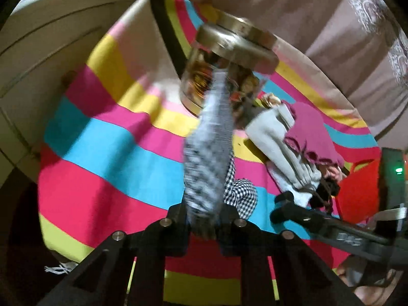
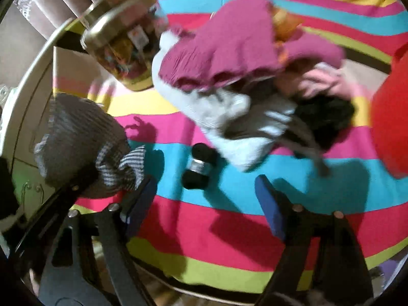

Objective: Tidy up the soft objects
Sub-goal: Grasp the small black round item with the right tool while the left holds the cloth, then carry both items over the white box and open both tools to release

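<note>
You are early in the sorting, as far as these views let you judge: your left claw is clamped on one soft piece, a grey-and-white finely striped knit cloth that hangs from its jaws above the striped pink, blue, yellow and red bedspread, while the rest lies untidy. The heap of mixed garments, with a magenta ruffled top over pale grey and dark pieces, has no fold or order to it, so most of the work appears to be left. Your right claw stands wide with nothing between its blue-padded fingers, hovering above the bedspread just short of the heap. The right wrist view alone shows you a small dark roll with a silver band lying on the blue stripe between claw and heap, and the held cloth bunched at its left edge. The left wrist view alone shows a black-and-white houndstooth piece beneath the hanging cloth. Both show the gold-lidded clear jar, blurred, standing near the heap.
</note>
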`<act>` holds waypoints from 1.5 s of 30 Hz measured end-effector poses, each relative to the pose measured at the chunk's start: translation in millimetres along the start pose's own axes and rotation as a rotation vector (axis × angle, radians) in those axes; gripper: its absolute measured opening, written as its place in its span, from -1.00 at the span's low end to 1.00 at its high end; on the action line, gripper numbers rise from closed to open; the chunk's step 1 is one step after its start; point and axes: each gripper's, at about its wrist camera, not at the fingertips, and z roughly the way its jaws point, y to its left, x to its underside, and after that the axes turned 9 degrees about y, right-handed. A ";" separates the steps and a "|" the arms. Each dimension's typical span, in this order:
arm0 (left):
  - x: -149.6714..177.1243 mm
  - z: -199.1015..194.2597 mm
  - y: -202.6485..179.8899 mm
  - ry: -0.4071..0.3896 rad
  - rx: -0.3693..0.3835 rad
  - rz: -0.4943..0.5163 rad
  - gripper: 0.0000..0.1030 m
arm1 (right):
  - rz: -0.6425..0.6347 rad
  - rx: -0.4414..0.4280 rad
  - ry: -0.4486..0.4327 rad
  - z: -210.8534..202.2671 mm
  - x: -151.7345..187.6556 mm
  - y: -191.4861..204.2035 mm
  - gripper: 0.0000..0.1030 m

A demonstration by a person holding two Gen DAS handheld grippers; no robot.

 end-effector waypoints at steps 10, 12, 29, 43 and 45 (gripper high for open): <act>-9.1 2.4 -11.8 -0.002 0.003 0.011 -0.69 | -0.004 0.045 -0.007 32.4 -7.4 7.1 -0.37; -7.7 -0.6 -13.5 -0.003 0.009 0.015 -0.69 | -0.001 -0.001 0.005 32.0 -3.4 1.7 -0.54; 30.5 -38.4 -99.3 -0.003 0.159 0.188 -0.69 | 0.017 0.083 -0.245 -95.2 91.3 -65.6 -0.55; 105.7 -55.3 -209.2 0.076 0.376 0.379 -0.69 | 0.161 0.131 -0.346 -169.6 166.5 -156.0 -0.55; 121.2 -56.9 -229.0 0.095 0.413 0.417 -0.69 | 0.182 0.142 -0.354 -176.9 176.6 -169.1 -0.55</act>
